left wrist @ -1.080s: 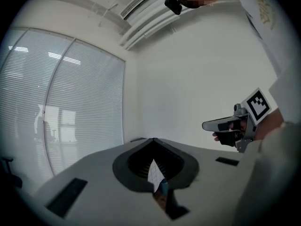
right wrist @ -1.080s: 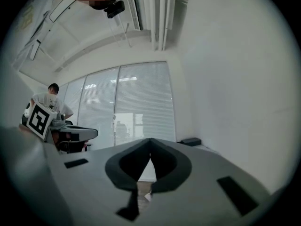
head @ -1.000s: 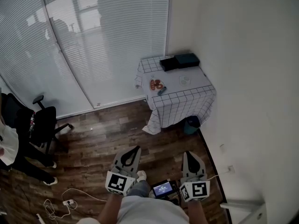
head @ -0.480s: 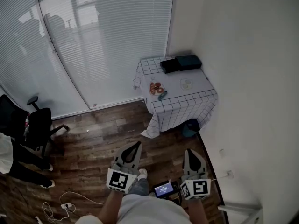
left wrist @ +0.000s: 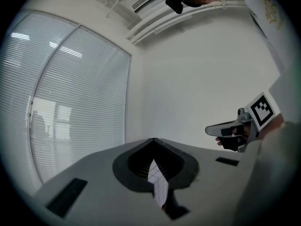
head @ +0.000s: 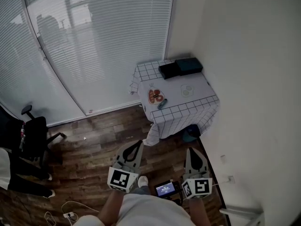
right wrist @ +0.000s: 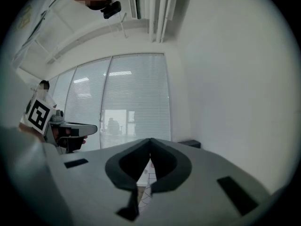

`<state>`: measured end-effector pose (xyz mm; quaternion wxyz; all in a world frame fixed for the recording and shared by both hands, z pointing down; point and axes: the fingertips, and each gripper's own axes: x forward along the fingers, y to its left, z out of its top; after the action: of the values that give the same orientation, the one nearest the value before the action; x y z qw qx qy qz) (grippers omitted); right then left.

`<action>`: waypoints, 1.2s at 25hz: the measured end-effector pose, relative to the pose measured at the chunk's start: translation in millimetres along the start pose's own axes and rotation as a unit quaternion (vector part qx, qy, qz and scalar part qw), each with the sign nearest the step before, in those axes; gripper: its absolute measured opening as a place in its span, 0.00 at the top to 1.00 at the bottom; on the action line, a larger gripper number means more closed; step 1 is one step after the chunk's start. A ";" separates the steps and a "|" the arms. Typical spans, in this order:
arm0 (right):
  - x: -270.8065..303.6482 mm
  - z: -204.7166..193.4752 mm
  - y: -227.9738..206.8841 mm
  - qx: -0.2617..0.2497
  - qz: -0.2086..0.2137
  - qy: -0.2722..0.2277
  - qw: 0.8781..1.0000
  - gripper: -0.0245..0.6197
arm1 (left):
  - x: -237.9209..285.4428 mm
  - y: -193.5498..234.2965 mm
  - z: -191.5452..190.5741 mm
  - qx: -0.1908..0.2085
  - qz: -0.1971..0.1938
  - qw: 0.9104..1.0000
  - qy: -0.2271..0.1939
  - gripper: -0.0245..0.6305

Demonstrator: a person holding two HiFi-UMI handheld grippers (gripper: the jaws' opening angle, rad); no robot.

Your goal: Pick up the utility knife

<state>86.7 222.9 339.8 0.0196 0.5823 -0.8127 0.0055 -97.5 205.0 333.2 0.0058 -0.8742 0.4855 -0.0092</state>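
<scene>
The utility knife [head: 162, 104], a small bluish thing, lies near the front edge of a small table [head: 195, 103] covered with a checked cloth, far ahead in the head view. Beside it is a plate [head: 155, 96] with red pieces. My left gripper [head: 139, 143] and right gripper [head: 193, 150] are held side by side above the wooden floor, well short of the table, both shut and empty. In the left gripper view the jaws [left wrist: 153, 139] meet at the tip, with the cloth seen through them. The right gripper's jaws [right wrist: 150, 139] also meet.
Two dark boxes [head: 178, 67] and a small white dish [head: 187, 90] share the table. A teal bin [head: 190, 132] sits under it. White wall runs on the right, blinds behind. An office chair [head: 33, 138] and floor cables [head: 66, 214] lie to the left.
The table has drawn nearer and lower in the head view as both grippers travel towards it. The chair has slid towards the left edge. Both grippers stay shut.
</scene>
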 end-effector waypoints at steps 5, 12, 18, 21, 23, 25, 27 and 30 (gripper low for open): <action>25.6 3.9 -5.7 0.009 -0.025 -0.008 1.000 0.95 | 22.8 20.4 0.8 0.006 -0.013 1.000 0.000 0.95; 46.1 -2.6 -3.7 0.014 -0.028 0.005 1.000 0.95 | 45.1 42.7 -6.5 -0.011 -0.014 1.000 0.003 0.95; 72.3 -9.5 -24.5 0.009 -0.033 0.017 0.999 0.95 | 78.9 52.3 -18.5 -0.016 -0.023 0.999 0.018 0.95; 93.5 -17.7 -36.9 0.009 -0.027 0.025 0.999 0.95 | 99.9 58.8 -25.7 -0.016 -0.023 0.999 0.021 0.95; 109.1 -19.6 -43.2 0.009 -0.020 0.028 0.999 0.95 | 112.5 64.2 -28.3 -0.018 -0.019 0.999 0.020 0.95; 127.0 -16.3 -50.4 0.006 -0.011 0.027 1.000 0.95 | 127.2 72.0 -29.1 -0.020 -0.010 0.999 0.023 0.95; 145.1 -13.7 -59.7 0.004 -0.003 0.025 1.000 0.95 | 144.4 80.9 -29.8 -0.020 -0.002 0.999 0.026 0.95; 169.7 -17.5 -78.9 0.014 0.002 0.031 0.999 0.95 | 173.1 91.4 -33.0 -0.015 0.007 0.999 0.031 0.95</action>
<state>107.3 37.5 362.6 0.0367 0.5806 -0.8126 0.0352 -84.4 9.7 366.3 -0.0226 -0.8701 0.4914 -0.0289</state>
